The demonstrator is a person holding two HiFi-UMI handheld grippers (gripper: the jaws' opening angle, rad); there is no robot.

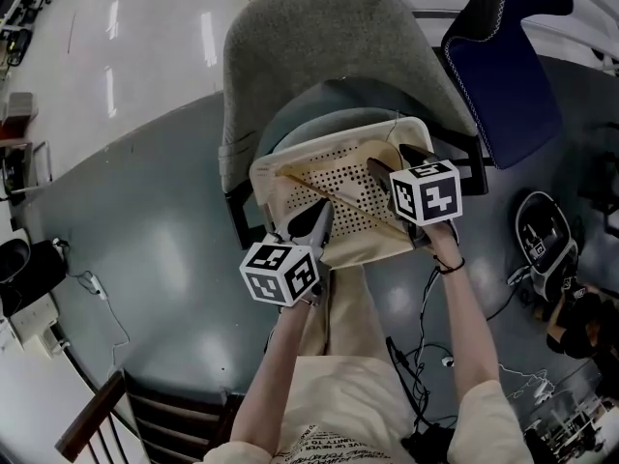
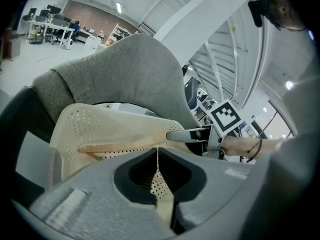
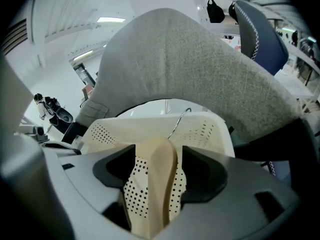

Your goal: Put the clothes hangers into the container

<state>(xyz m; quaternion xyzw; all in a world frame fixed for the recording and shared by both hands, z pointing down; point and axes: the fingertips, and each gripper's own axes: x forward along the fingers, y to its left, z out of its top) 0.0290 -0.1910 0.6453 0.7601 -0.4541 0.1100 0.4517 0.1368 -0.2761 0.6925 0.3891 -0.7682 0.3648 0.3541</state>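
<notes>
A grey chair (image 1: pixel 319 56) carries the container (image 1: pixel 266 180). The left gripper (image 2: pixel 158 151) has its fingers pressed together. The right gripper (image 3: pixel 155 156) has its fingers spread around a hanger (image 3: pixel 159 184).

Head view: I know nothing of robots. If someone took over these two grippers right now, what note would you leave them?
Left gripper: shut, apparently on the near rim of the cream basket.
Right gripper: open, with the wooden hanger loose between its jaws.
The hanger lies inside the basket, which sits on the grey chair.
Done: hanger in.
Left: draw the right gripper back. No other hangers in sight.
</notes>
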